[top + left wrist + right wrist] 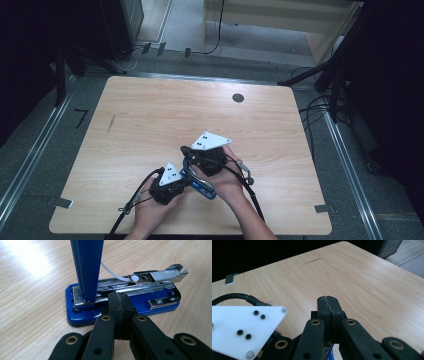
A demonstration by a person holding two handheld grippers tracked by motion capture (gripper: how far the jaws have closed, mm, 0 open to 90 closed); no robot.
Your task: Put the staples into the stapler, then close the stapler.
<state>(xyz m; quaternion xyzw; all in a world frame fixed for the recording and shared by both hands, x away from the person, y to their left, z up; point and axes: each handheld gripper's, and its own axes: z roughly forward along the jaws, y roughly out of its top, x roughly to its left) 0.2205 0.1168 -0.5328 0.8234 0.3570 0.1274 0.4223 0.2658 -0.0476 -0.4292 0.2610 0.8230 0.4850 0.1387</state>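
Left tool (119,302): jaws fully closed, pads pressed together with nothing between them, tip resting at or just above the near edge of the blue stapler (125,301). Contact with the base cannot be confirmed.

Right tool (328,305): jaws likewise shut. A sliver of blue shows low between its arms, which may be the stapler's raised lid; whether it is pinched there cannot be told.

Stapler: lies on the wooden counter (150,115), near the front edge, between the two hands. Its blue lid (87,267) stands swung up nearly vertical, exposing the metal staple channel (140,283) and a white spring guide (117,275).

Risks, as judged from this position:
- Lid may snap down if its support slips, striking the left tool's tip and jolting the base.
- Left tool bears on one edge only; downward pressure could tip or skid the stapler across the smooth counter.
- Exposed pusher and spring guide could be bent or dislodged if either closed tip pushes into the channel.
- Both tools crowd close together in the high view; left tool (167,185) and right tool (202,157) could collide or snag cables.
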